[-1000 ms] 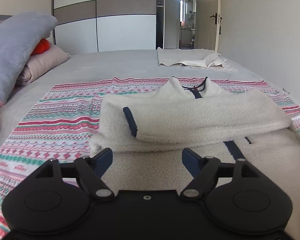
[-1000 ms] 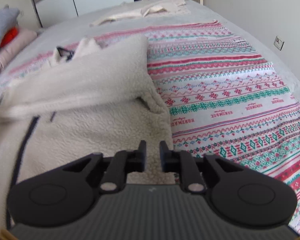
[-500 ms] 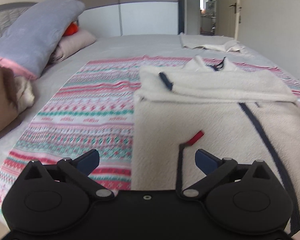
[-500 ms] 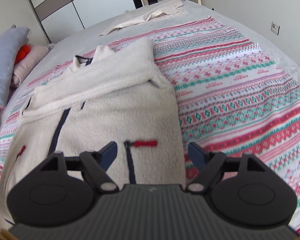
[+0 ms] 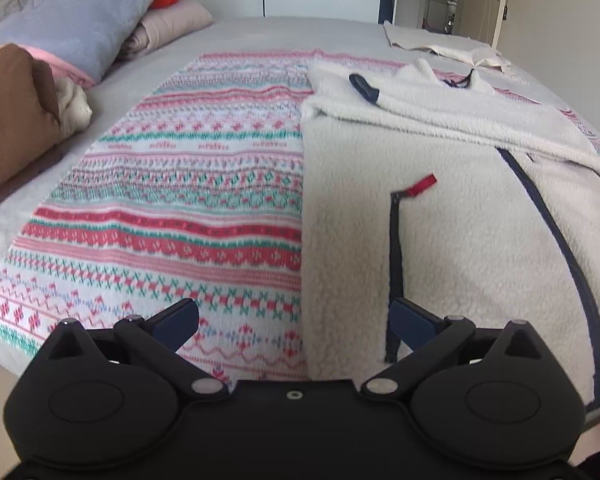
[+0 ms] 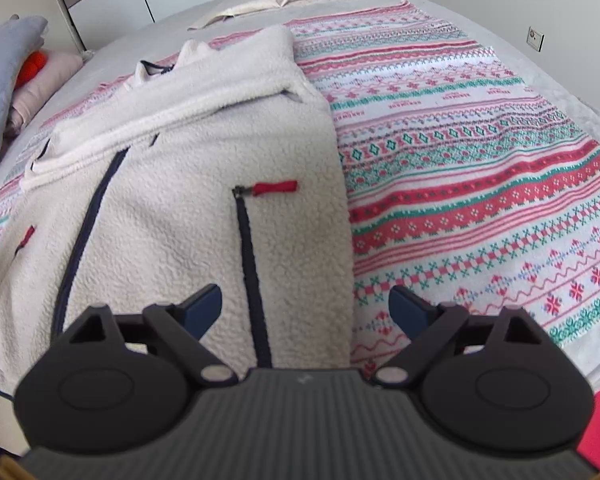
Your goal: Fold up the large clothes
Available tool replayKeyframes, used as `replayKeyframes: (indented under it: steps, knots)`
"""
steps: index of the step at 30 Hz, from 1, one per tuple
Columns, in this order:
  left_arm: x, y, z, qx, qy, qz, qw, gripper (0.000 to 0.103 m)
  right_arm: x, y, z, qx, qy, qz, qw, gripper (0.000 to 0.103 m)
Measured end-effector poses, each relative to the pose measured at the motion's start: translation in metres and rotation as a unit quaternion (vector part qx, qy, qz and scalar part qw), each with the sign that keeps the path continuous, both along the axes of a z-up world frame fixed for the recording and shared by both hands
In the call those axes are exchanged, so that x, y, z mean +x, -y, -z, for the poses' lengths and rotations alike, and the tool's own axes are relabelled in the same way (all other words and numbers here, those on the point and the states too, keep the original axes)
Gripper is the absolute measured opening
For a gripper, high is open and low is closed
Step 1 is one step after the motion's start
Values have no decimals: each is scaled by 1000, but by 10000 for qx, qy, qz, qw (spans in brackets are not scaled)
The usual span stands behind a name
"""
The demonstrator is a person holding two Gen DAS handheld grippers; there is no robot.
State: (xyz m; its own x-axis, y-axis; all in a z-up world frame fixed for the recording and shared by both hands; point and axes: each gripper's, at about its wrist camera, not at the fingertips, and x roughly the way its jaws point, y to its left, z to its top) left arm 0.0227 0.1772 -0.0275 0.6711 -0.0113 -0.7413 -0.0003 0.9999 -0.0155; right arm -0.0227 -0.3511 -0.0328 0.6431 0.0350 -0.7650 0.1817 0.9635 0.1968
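Note:
A cream fleece jacket (image 5: 460, 248) with navy zips and red zip pulls lies flat on a patterned blanket (image 5: 188, 184), both sleeves folded across its chest. It also shows in the right wrist view (image 6: 172, 216). My left gripper (image 5: 296, 320) is open and empty over the jacket's near left hem corner. My right gripper (image 6: 306, 308) is open and empty over the jacket's near right hem corner.
The blanket (image 6: 480, 168) covers a grey bed. Pillows and folded bedding (image 5: 72, 28) are piled at the left. Another pale garment (image 5: 440, 44) lies at the far end of the bed. A wardrobe and a door stand beyond.
Both grippers have pulled back from the folded sleeves to the jacket's near hem. The right gripper, shut a second ago, has opened.

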Motion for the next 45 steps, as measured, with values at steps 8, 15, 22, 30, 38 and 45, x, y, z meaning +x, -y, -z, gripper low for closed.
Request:
replayKeyframes:
  steps: [8,15,22,30,38,45]
  knots:
    - [-5,-27,12,-1839,-1073,428,9761,103,-16,16,6,504,-231,43,9985,92]
    - [-5,-25,30,-2515,-1675,517,9518,101,-28,43,22,1509,-475,277,9870,93]
    - [-7,-13,34,-2477,-1720,664,9511,91,-33,57,40,2043,-792,401,9749,92]
    - [-5,8,37,-2212,-1807,876,9543,78,-29,41,42,2137,-1018,14,9716,66]
    - [-7,18,34,-2043,-1720,915,9593,51,-30,33,43,2257,-1036,-220,9684,33]
    - [-18,22,22,-1839,-1337,1222,9661,28,-37,32,28,2277,-640,-293,9712,16]
